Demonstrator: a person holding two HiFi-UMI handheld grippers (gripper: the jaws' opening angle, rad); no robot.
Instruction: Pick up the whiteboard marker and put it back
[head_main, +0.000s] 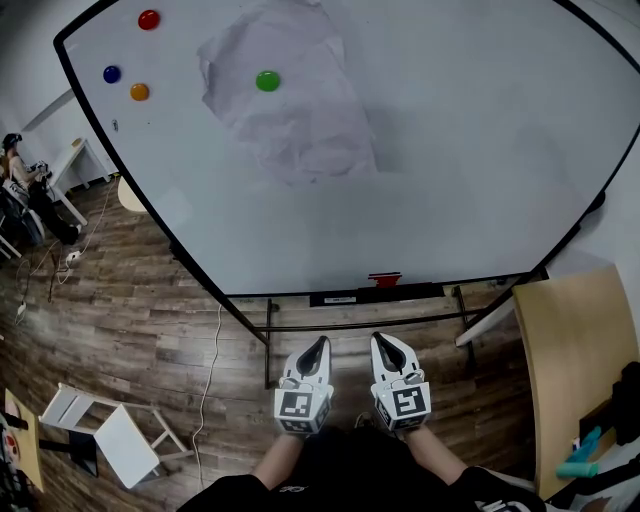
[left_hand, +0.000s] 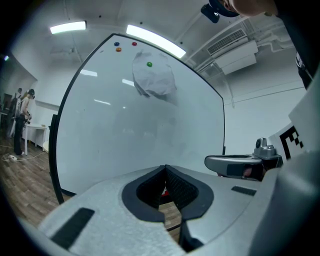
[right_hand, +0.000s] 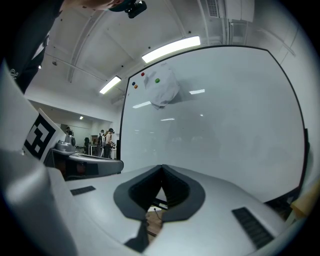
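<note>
Your left gripper (head_main: 318, 344) and right gripper (head_main: 380, 339) sit side by side, fingers pressed together, empty. Beyond them a red item (head_main: 384, 280) rests on the whiteboard (head_main: 450, 150) ledge.

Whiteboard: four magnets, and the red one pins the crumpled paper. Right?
Not quite. The green magnet pins the crumpled paper, not the red magnet, which sits on bare whiteboard at the upper left. The head view shows it. The count of four magnets stands.
</note>
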